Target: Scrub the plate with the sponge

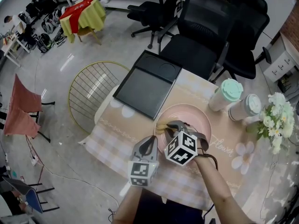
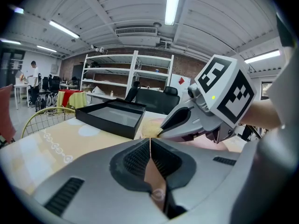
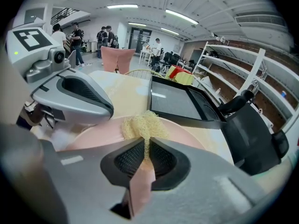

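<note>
A pink plate (image 1: 192, 115) lies on the beige patterned tablecloth. My right gripper (image 1: 169, 126) is over the plate's left part, shut on a yellow mesh sponge (image 1: 161, 127). In the right gripper view the sponge (image 3: 142, 123) bulges out past the tips of the right gripper (image 3: 148, 146) and rests on the plate (image 3: 187, 134). My left gripper (image 1: 152, 140) sits just off the plate's left rim, close beside the right one. In the left gripper view the left gripper (image 2: 150, 141) has its jaws pressed together, with nothing showing between them.
A black tray (image 1: 147, 85) lies behind the plate on the left. Two tumblers (image 1: 225, 94) (image 1: 245, 107) and white flowers (image 1: 275, 118) stand at the right. A gold wire chair (image 1: 93, 90) and black office chairs (image 1: 205, 31) ring the table.
</note>
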